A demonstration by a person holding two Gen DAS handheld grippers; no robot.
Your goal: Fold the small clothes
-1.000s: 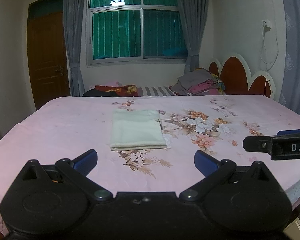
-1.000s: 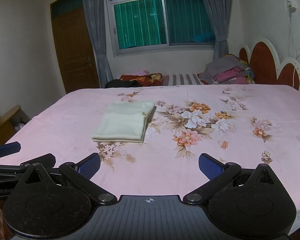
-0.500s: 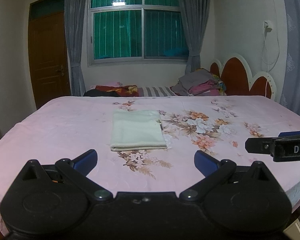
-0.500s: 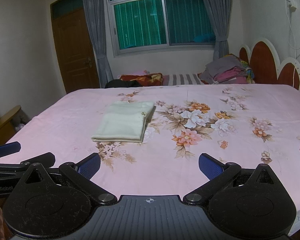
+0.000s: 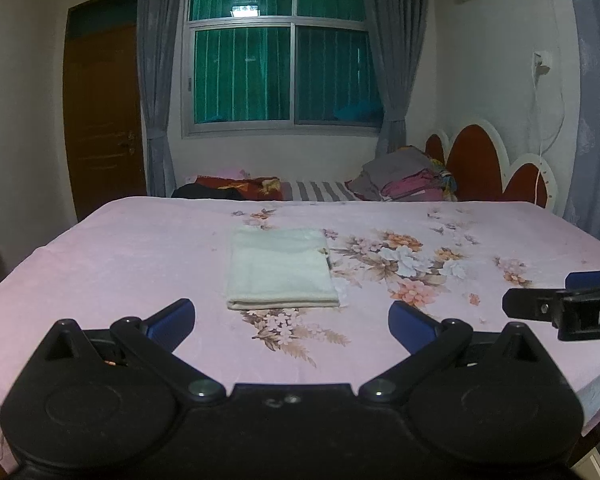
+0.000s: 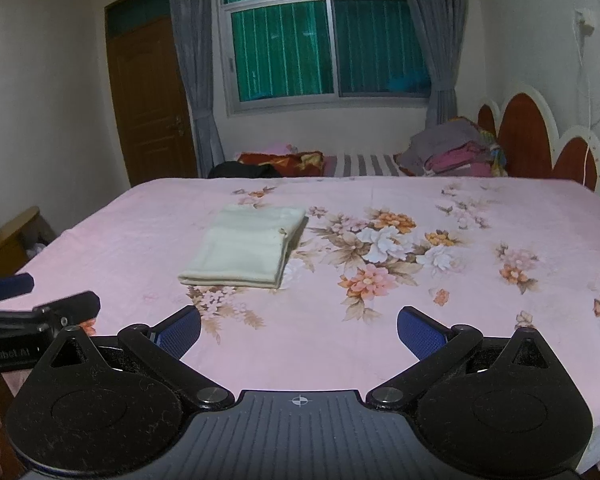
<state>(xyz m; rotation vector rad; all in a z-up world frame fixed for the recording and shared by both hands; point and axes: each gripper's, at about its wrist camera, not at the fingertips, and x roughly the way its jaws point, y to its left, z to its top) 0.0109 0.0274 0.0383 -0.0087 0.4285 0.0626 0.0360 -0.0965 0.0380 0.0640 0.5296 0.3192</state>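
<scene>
A cream folded cloth (image 5: 281, 269) lies flat on the pink floral bedsheet (image 5: 120, 256), a neat rectangle with its folded edge toward the cameras and a stacked open side on its right; it sits left of the big printed flower cluster (image 5: 404, 264) and well apart from both grippers; in the right wrist view the same cloth (image 6: 246, 246) appears left of centre, its layered edge showing along the right side. The left gripper (image 5: 291, 322) is held above the near edge of the bed with its blue-padded fingers (image 5: 171, 319) spread wide and nothing between them; the right gripper (image 6: 299, 330) hangs likewise over the near part of the sheet, its jaws wide apart and empty, blue pads (image 6: 419, 332) facing inward. Each tool shows in the other's view: the right one at the right border of the left wrist view (image 5: 564, 308), the left one at the left border of the right wrist view (image 6: 40, 312). Beyond the bed stand a green-curtained window (image 5: 284, 52), grey drapes (image 5: 156, 80), a brown door (image 5: 102, 112), a scalloped red headboard (image 5: 496, 168), and a pile of clothes (image 5: 404, 180) beside it.
</scene>
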